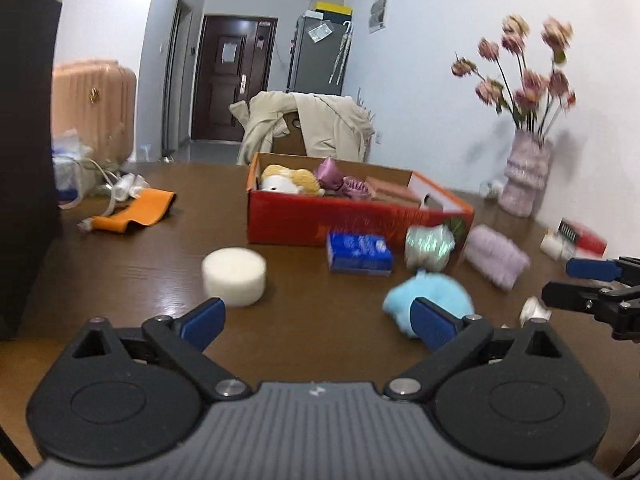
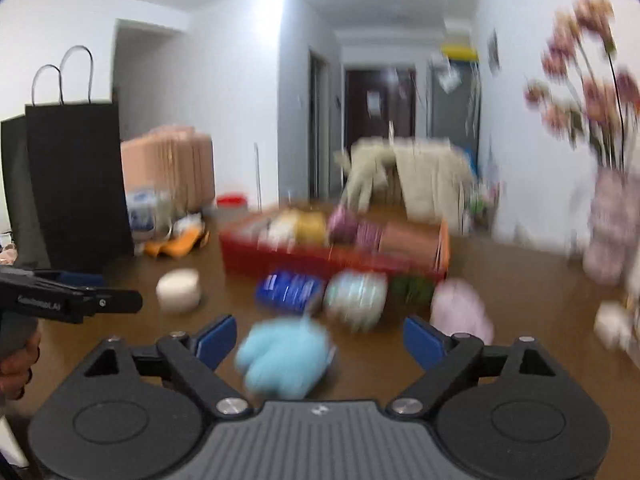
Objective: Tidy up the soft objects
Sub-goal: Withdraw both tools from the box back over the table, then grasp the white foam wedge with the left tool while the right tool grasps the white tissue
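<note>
A red cardboard box (image 1: 320, 222) stands mid-table and holds a yellow-white plush toy (image 1: 290, 180) and pink pieces. In front of it lie a white round sponge (image 1: 234, 276), a blue tissue pack (image 1: 358, 252), a mint green bundle (image 1: 428, 246), a lilac fluffy pouch (image 1: 496, 258) and a light blue fluffy toy (image 1: 428, 296). My left gripper (image 1: 318, 322) is open and empty, near the table's front. My right gripper (image 2: 320, 340) is open too. The light blue toy (image 2: 284, 356) lies on the table between its fingers, and the pads are not pressing it. Each gripper shows at the edge of the other's view.
A lilac vase of pink flowers (image 1: 524, 176) stands at the right by the wall, with small white bottles (image 1: 554, 244) near it. An orange cloth (image 1: 138, 210) and cables lie at the left beside a black paper bag (image 2: 76, 176). A chair with a beige coat (image 1: 308, 128) stands behind the table.
</note>
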The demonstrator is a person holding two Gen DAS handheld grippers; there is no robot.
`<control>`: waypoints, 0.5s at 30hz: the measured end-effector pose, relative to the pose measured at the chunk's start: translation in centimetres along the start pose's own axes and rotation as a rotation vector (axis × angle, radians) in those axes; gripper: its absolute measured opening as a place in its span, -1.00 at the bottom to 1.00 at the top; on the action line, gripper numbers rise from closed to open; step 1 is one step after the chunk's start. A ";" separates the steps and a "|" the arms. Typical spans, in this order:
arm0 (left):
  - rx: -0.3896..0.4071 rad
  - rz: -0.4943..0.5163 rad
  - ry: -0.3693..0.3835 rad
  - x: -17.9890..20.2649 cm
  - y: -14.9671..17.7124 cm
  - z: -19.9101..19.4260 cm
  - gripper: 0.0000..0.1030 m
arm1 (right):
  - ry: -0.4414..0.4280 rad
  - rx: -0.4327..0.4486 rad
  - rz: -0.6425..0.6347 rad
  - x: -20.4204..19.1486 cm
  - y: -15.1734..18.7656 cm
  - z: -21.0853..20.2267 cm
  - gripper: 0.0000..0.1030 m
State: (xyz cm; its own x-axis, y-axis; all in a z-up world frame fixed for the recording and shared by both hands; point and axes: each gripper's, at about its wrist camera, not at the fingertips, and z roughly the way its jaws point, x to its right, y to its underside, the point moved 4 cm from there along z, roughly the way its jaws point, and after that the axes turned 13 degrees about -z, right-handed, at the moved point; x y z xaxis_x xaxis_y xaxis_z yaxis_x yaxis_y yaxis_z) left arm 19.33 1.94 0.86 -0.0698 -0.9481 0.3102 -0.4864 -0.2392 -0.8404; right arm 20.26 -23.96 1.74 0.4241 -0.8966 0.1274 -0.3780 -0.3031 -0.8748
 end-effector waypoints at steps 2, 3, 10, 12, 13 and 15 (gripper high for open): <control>0.007 0.018 -0.002 -0.2 0.4 -0.7 0.98 | -0.029 -0.025 0.022 -0.9 1.2 -0.1 0.75; 0.006 0.016 -0.002 -0.4 0.4 -0.9 0.98 | -0.021 -0.039 0.022 -1.1 1.7 -0.1 0.75; 0.003 0.002 -0.006 -0.2 0.6 -0.7 0.98 | 0.037 -0.046 0.083 -0.7 3.3 -1.1 0.74; -0.009 0.007 -0.001 0.1 0.7 -0.3 0.99 | 0.053 -0.049 0.090 -0.3 3.6 -1.1 0.74; -0.016 0.010 0.000 0.3 0.8 -0.1 0.99 | 0.056 -0.053 0.096 0.1 3.6 -0.8 0.74; -0.027 0.014 -0.001 0.6 1.0 0.3 0.99 | 0.055 -0.064 0.108 0.6 3.9 -0.4 0.69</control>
State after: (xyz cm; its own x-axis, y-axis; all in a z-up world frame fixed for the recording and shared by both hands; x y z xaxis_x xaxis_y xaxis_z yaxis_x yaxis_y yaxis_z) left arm 19.04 1.06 0.11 -0.0757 -0.9517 0.2976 -0.5090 -0.2197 -0.8322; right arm 18.74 -25.78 -1.40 0.3336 -0.9407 0.0612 -0.4713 -0.2227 -0.8534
